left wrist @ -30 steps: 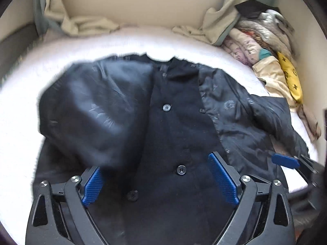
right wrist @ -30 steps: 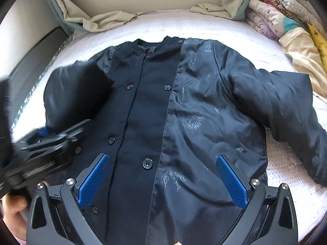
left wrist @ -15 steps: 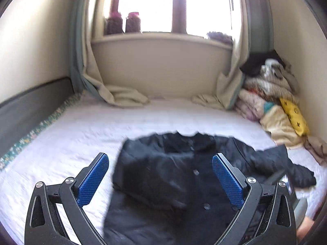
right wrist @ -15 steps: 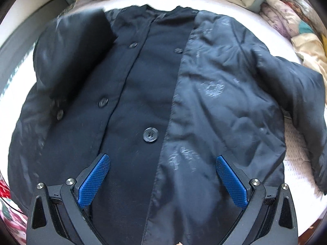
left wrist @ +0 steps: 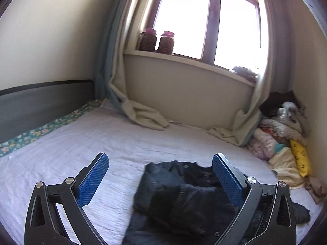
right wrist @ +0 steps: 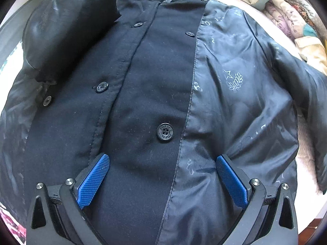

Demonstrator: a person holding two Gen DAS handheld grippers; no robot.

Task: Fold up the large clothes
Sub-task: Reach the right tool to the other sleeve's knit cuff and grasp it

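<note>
Black coat lies spread on the white bed, front up, one sleeve folded in at 10 o'clock. I hold the right gripper low over its hem, jaws wide, tips denting the cloth without pinching it. My left gripper hangs above the bed, jaws apart and empty, the coat at 6 o'clock, window at 12.

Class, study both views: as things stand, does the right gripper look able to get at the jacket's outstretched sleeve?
Probably yes. The right gripper hangs open over the jacket, and the sleeve lies bare on the bed, with nothing on it.
</note>
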